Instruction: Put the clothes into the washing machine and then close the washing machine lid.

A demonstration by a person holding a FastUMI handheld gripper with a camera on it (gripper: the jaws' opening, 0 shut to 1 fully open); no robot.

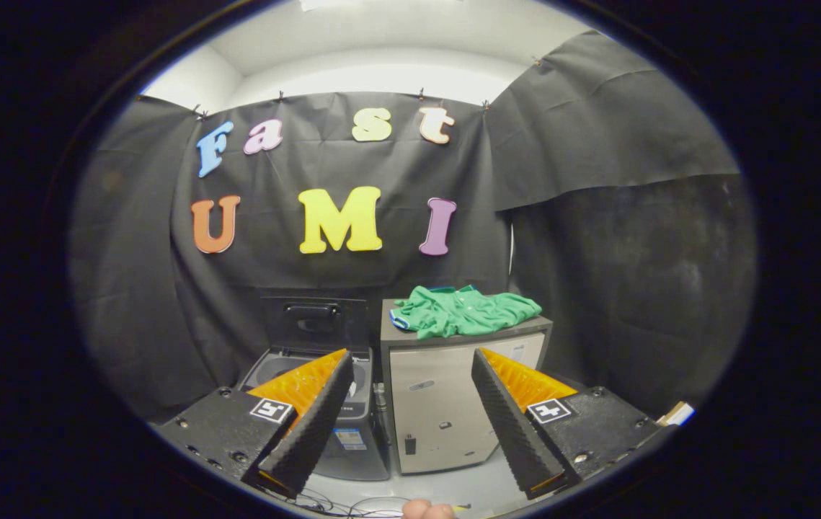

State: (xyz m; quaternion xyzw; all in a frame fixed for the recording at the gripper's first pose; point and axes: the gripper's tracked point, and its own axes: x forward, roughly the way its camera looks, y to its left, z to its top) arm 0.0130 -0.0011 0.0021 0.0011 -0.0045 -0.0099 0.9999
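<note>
Green clothes [464, 311] lie crumpled in a loose heap on top of a small silver-fronted cabinet [446, 404], well beyond the fingers and touching nothing else; a bit of blue trim shows at the heap's left edge. Washing machine [320, 404] stands just beside the cabinet, on its left, top-loading, with its lid [315, 323] raised upright against the black cloth wall so the round drum opening is exposed. Gripper [410, 411] is held level, facing both appliances from a distance, fingers spread wide apart and holding nothing; the cabinet front shows in the gap between them, and the left finger overlaps the machine's top. Thin cables [352, 504] trail on the pale floor below the fingers, and a fingertip of a person [428, 510] shows beside them.
</note>
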